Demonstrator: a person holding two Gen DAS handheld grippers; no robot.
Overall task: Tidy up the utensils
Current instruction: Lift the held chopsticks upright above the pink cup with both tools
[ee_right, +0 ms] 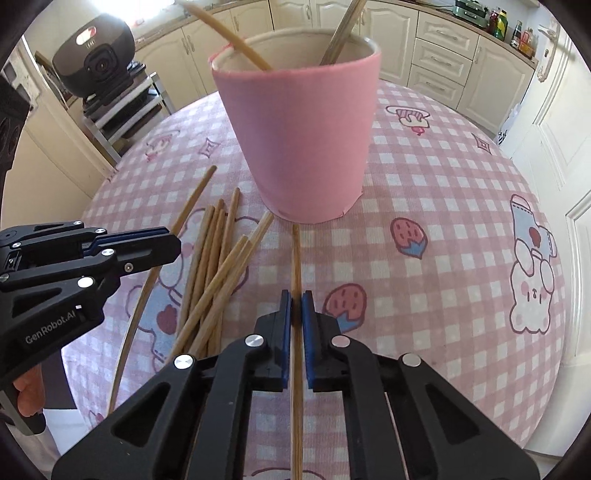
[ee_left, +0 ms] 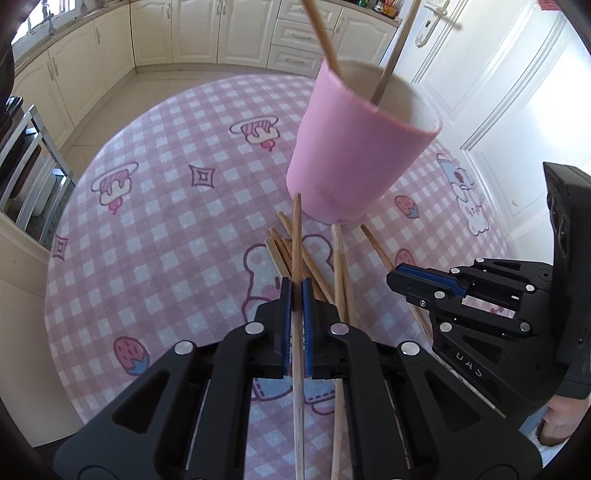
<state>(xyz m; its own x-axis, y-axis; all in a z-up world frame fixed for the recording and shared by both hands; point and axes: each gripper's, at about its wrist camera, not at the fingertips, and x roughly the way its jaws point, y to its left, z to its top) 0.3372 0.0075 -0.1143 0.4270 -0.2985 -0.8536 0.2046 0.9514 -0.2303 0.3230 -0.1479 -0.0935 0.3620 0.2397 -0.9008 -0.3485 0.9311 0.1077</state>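
At the bottom centre of the left wrist view, the left tool (ee_left: pixel 296 291) has its blue pads clamped on a single wooden chopstick (ee_left: pixel 296 236), whose tip reaches up toward the base of the pink cup (ee_left: pixel 354 147). At the bottom centre of the right wrist view, the right tool (ee_right: pixel 296 302) is likewise pinched on its own chopstick (ee_right: pixel 295 254), which runs straight up the frame and ends just short of the cup's foot. The left tool appears again at the left edge of the right wrist view, where its black housing carries the white lettering "GenRobot.AI" (ee_right: pixel 55 326); in the left wrist view the right tool's body at the lower right shows a short white marking, upside down and not clearly readable. Beyond the pads, a loose heap of chopsticks (ee_right: pixel 218 266) lies crossed on the bench (ee_right: pixel 443 177), which wears a pink checked cloth printed with strawberries, rabbits and cakes. Farther up the frame, the pink cup stands upright with several chopsticks (ee_right: pixel 236 40) leaning out of its mouth. Cream kitchen cabinets (ee_left: pixel 199 33) fill the top of both views.
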